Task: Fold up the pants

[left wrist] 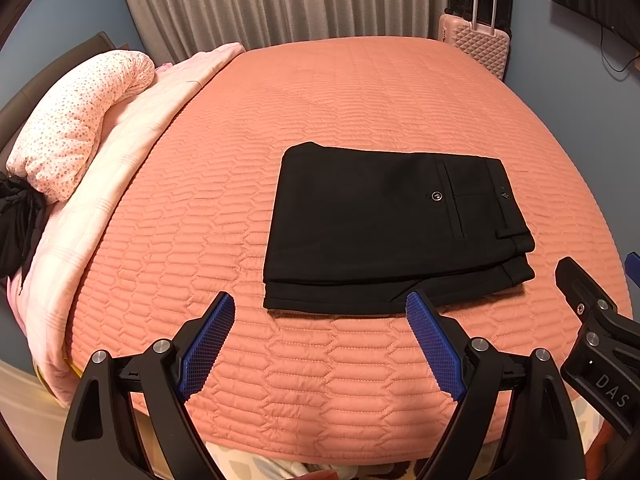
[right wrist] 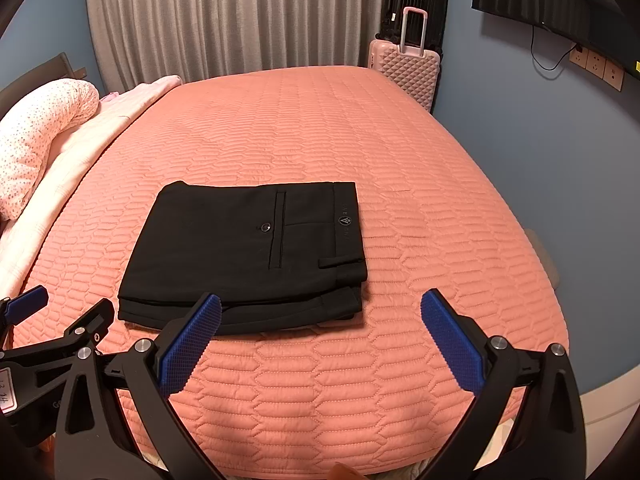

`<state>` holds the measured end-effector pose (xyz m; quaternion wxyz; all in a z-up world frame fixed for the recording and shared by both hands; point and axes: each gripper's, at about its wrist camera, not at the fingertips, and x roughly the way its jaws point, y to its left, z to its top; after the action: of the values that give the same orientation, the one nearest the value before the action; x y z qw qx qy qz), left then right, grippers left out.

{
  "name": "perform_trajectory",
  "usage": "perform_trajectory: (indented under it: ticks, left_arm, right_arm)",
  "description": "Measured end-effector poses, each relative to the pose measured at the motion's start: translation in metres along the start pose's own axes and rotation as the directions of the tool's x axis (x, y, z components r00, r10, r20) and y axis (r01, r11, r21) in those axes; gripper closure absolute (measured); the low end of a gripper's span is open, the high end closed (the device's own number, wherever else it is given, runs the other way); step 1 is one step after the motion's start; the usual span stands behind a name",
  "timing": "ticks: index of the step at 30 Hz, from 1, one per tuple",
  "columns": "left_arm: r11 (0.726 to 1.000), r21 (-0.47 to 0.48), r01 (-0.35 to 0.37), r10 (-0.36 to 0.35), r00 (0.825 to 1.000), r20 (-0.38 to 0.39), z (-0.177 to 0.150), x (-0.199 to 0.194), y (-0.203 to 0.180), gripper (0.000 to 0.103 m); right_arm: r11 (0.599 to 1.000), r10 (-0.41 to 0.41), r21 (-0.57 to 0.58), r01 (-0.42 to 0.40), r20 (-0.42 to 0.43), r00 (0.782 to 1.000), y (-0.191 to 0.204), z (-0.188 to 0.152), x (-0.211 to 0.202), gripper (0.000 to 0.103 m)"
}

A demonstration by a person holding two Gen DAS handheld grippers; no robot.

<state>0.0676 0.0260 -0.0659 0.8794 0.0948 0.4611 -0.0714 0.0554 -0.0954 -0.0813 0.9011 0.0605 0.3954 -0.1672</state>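
Observation:
Black pants (left wrist: 384, 224) lie folded into a neat rectangle on the salmon quilted bedspread (left wrist: 320, 92), back pocket and button facing up, waistband at the right. My left gripper (left wrist: 320, 308) hovers open just in front of the stack's near edge, its blue pads holding nothing. In the right wrist view the same pants (right wrist: 240, 252) sit ahead and to the left. My right gripper (right wrist: 320, 308) is open and empty above the bedspread (right wrist: 360, 128) beside the stack's near right corner. Each gripper shows at the edge of the other's view.
A dotted pink pillow (left wrist: 76, 124) and a folded pale pink blanket (left wrist: 132, 136) lie along the bed's left side. A pink suitcase (right wrist: 408, 64) and a black one (right wrist: 416, 0) stand behind the far right corner. Grey curtains (right wrist: 232, 16) hang at the back.

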Motion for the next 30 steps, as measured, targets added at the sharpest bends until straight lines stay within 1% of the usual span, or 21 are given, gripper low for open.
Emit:
perform_trajectory:
  ticks: [30]
  left_arm:
    - [1.000, -0.005, 0.002, -0.002, 1.000, -0.007, -0.0019, 0.0020, -0.0015, 0.017]
  right_arm:
    - [1.000, 0.003, 0.001, -0.003, 0.000, 1.000, 0.0002, -0.0015, 0.0014, 0.005]
